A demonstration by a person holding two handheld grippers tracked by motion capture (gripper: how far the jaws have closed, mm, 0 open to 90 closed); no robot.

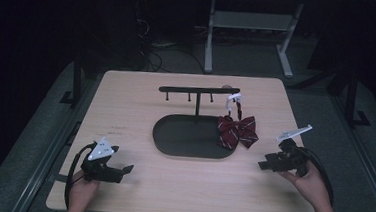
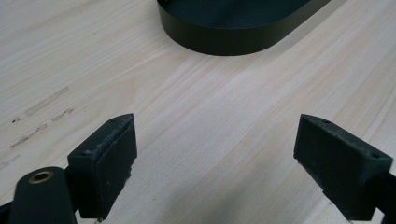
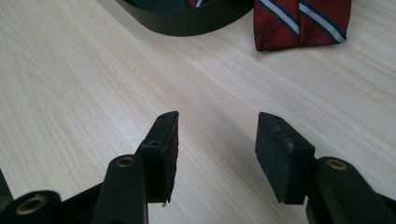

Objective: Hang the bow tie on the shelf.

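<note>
A black oval tray [image 1: 173, 144] is sitting mid-table, ahead of both grippers; a T-shaped black rack [image 1: 198, 91] is rising from its far part, with short pegs hanging under the bar; a red striped bow tie [image 1: 237, 130] is hanging by a white clip from the bar's right end, draping over the tray's right rim and onto the wooden table [image 1: 141, 95]. The tray is lying ahead and to the right of the left gripper [image 1: 121, 170], and ahead and to the left of the right gripper [image 1: 264, 165]; the bow tie is lying just ahead of the right gripper, near but apart; in the right gripper view its striped edge [image 3: 299, 23] is showing beyond the jaws, beside the tray wall [image 3: 187, 21]. The left gripper's jaws are standing wide apart, holding nothing, over bare wood; the right gripper's jaws are parted more narrowly, also empty, touching nothing. Bare tabletop is lying between each gripper and the tray, and between the two grippers along the near edge; each hand is sitting near its own side edge.
</note>
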